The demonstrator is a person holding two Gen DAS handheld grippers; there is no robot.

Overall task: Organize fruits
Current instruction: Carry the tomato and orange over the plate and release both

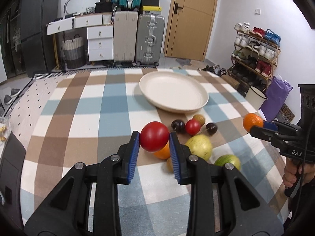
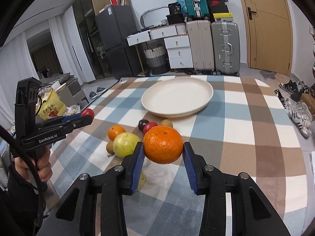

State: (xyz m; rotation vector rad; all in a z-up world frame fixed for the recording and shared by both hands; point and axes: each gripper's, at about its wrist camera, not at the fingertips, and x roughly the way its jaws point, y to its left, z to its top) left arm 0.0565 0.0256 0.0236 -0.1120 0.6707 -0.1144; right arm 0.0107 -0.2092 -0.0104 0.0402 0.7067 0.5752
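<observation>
Left hand-held gripper (image 1: 154, 138) is clamped on a red tomato (image 1: 154, 138), right hand-held gripper (image 2: 163, 147) on a mandarin (image 2: 163, 144), above loose fruits beside the empty cream plate (image 1: 196, 106) on the checked counter (image 1: 78, 108).

Left gripper (image 1: 154, 139) and right gripper (image 2: 163, 147), each hand-held, jaws clamped, both angled downward

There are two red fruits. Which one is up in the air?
The big red fruit, pinched between the left gripper's jaws. The small red fruit sits on the checked cloth among the other fruits.
</observation>
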